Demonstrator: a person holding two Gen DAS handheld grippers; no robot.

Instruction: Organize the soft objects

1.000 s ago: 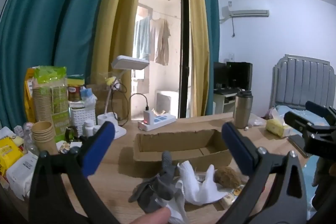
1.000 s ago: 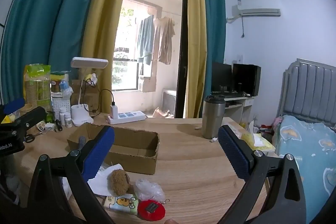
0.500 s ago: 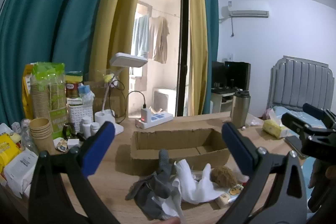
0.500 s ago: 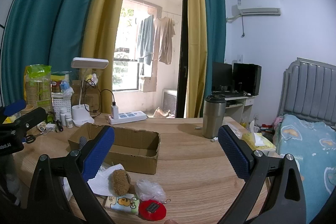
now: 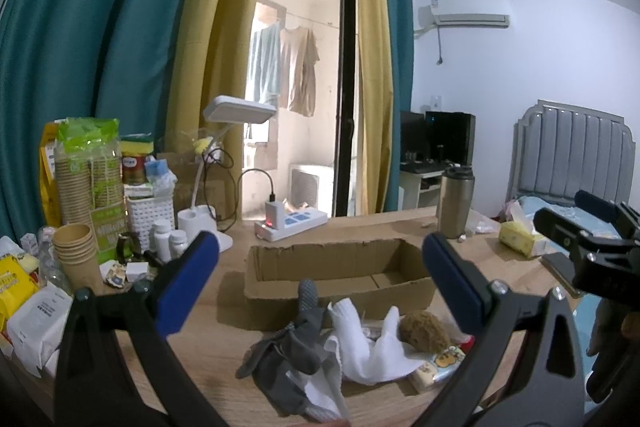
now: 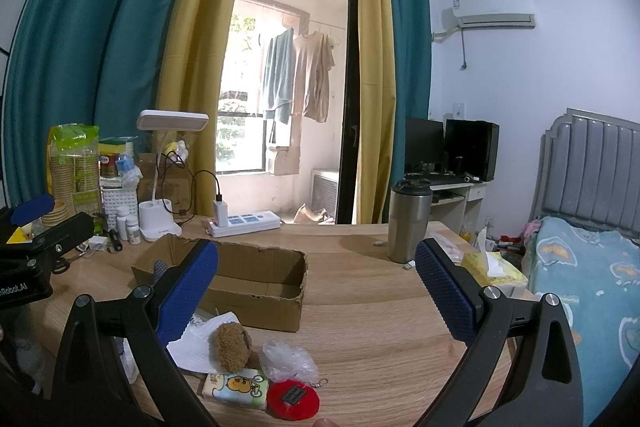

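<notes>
An open cardboard box [image 5: 340,277] [image 6: 240,287] lies on the wooden table [image 6: 360,307]. In front of it lie a grey glove [image 5: 292,359], a white cloth [image 5: 368,347] [image 6: 200,341], a brown plush ball [image 5: 424,331] [image 6: 232,345], a tissue pack with a cartoon print [image 6: 236,387] [image 5: 440,367], a crumpled clear bag [image 6: 288,361] and a red round pouch [image 6: 292,399]. My left gripper [image 5: 320,287] is open and empty above the pile. My right gripper [image 6: 316,291] is open and empty, to the right of the box.
A steel tumbler [image 6: 408,219], a power strip [image 6: 244,223], a desk lamp [image 6: 160,183], paper cups [image 5: 76,255], bottles and packets crowd the table's back and left. A yellow tissue box [image 6: 492,269] sits at the right edge. A bed [image 6: 592,287] is beyond.
The left gripper has risen and drawn back a little, so the pile and box sit lower and smaller in its view. The right gripper has barely moved.
</notes>
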